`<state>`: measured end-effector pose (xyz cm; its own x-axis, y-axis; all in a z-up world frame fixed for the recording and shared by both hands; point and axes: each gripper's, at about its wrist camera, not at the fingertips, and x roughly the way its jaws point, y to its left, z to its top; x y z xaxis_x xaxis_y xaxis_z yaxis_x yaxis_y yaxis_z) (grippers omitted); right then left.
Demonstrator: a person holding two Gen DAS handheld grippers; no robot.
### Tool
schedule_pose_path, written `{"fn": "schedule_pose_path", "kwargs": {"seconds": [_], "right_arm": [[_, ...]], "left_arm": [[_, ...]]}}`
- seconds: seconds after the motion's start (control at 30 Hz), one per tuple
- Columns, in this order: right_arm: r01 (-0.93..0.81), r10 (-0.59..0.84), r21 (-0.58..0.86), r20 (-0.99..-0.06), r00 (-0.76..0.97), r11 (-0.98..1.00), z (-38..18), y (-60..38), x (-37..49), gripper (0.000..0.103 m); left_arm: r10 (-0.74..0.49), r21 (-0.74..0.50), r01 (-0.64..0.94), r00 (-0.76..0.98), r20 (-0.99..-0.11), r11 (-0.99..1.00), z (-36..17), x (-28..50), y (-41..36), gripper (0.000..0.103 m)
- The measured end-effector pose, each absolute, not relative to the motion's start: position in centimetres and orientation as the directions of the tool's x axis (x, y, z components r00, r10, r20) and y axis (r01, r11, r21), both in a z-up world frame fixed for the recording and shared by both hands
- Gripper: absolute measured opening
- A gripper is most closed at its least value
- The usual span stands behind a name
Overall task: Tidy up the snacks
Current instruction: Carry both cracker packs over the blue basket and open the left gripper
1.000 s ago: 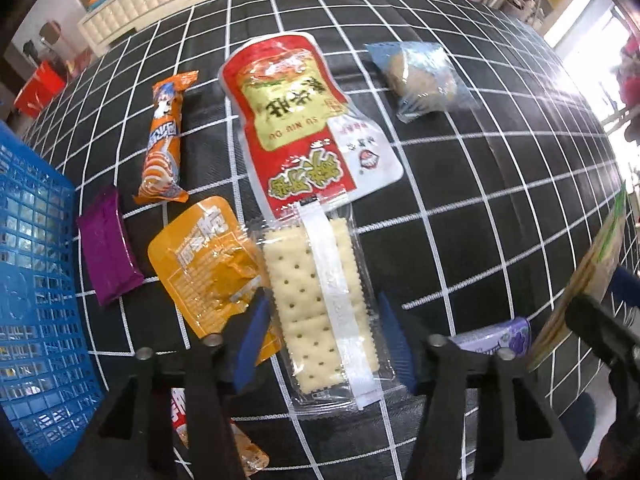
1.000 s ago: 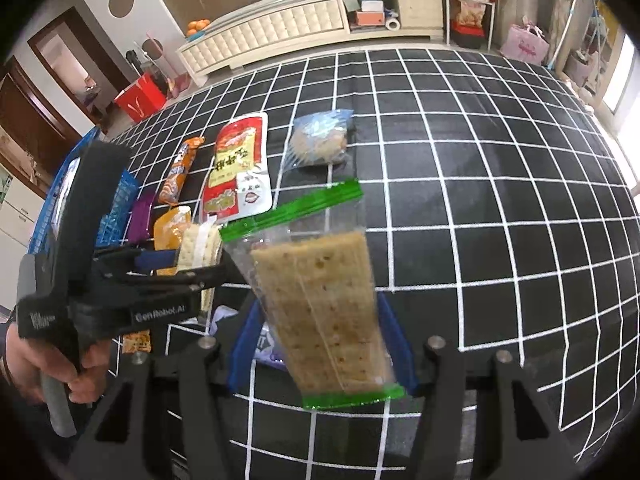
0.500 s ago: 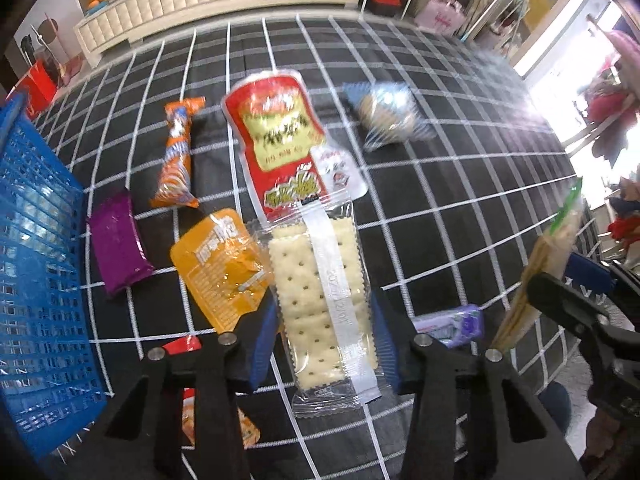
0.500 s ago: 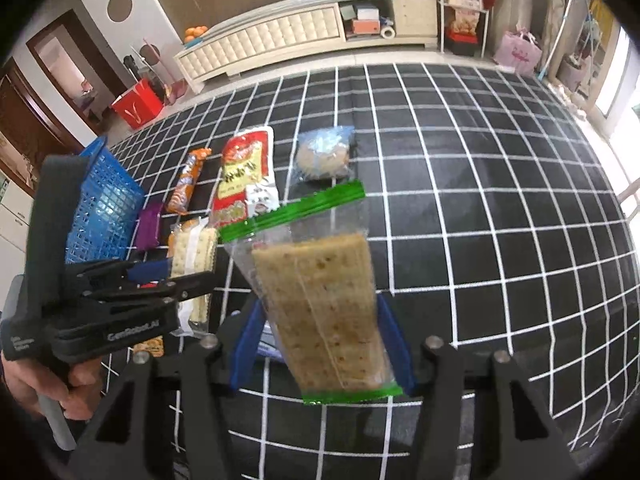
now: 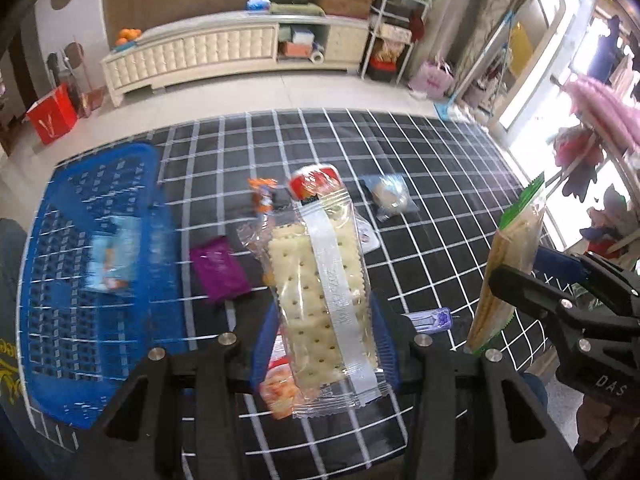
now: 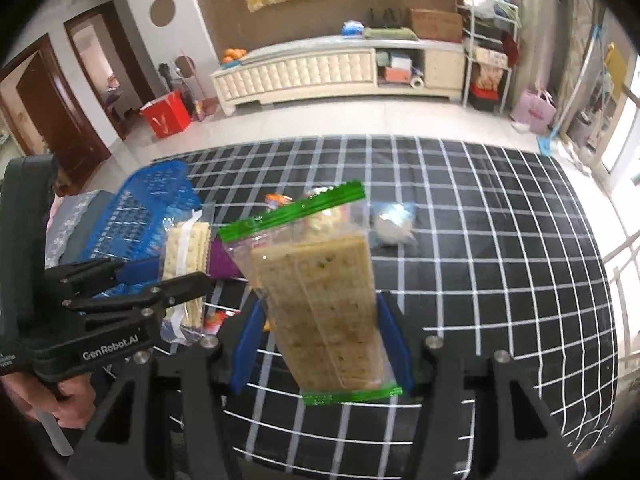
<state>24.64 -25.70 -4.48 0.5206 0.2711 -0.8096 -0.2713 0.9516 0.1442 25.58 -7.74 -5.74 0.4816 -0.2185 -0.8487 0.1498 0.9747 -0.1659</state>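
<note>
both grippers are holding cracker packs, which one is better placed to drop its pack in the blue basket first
Left, probably. The left gripper holds the white crackers right beside the basket, which lies on its side of the table. The right gripper, with the green-sealed pack, would have to cross over it.

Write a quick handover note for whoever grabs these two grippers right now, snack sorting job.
Left gripper: jaws shut on the white cracker pack, lifted off the table.
Right gripper: jaws shut on the green-sealed cracker pack, also in the air.
Blue basket sits at the left; one light-blue packet is already in it.
Left on the cloth: purple packet, orange stick snack, red pouch, round wrapped bun, small purple-print packet.
Next, probably: drop both cracker packs into the basket.
</note>
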Motion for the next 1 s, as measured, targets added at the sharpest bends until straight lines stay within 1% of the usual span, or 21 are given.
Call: {"fn": "schedule_pose_path", "kwargs": {"seconds": [0.2,0.33,0.47,0.57,0.83,1.0], "right_arm": [[-0.338,0.328,0.162,-0.784,0.526,0.927,-3.0,-20.8,23.9,0.060],[-0.383,0.380,0.195,-0.777,0.501,0.903,-2.7,-17.4,23.6,0.060],[-0.417,0.424,0.227,-0.770,0.477,0.880,-2.4,-14.1,23.8,0.060],[-0.439,0.443,0.235,-0.768,0.463,0.867,-2.3,-11.8,23.9,0.060],[-0.473,0.484,0.271,-0.769,0.417,0.838,-2.4,-7.3,24.4,0.060],[-0.471,0.460,0.248,-0.786,0.413,0.847,-3.0,-6.3,24.8,0.060]], "left_arm": [[-0.169,-0.132,0.107,0.527,-0.833,0.985,-3.1,23.5,-2.3,0.042],[-0.160,-0.147,0.067,0.537,-0.828,0.987,-2.5,22.4,1.5,0.042],[-0.107,-0.103,0.038,0.563,-0.819,0.994,-1.7,21.2,5.0,0.042],[-0.091,-0.100,0.016,0.568,-0.818,0.995,-1.4,20.8,7.3,0.042],[-0.064,-0.089,-0.021,0.535,-0.842,0.996,-3.3,21.0,11.3,0.042],[-0.082,-0.101,-0.010,0.503,-0.860,0.995,-5.6,21.8,12.1,0.042]]}}
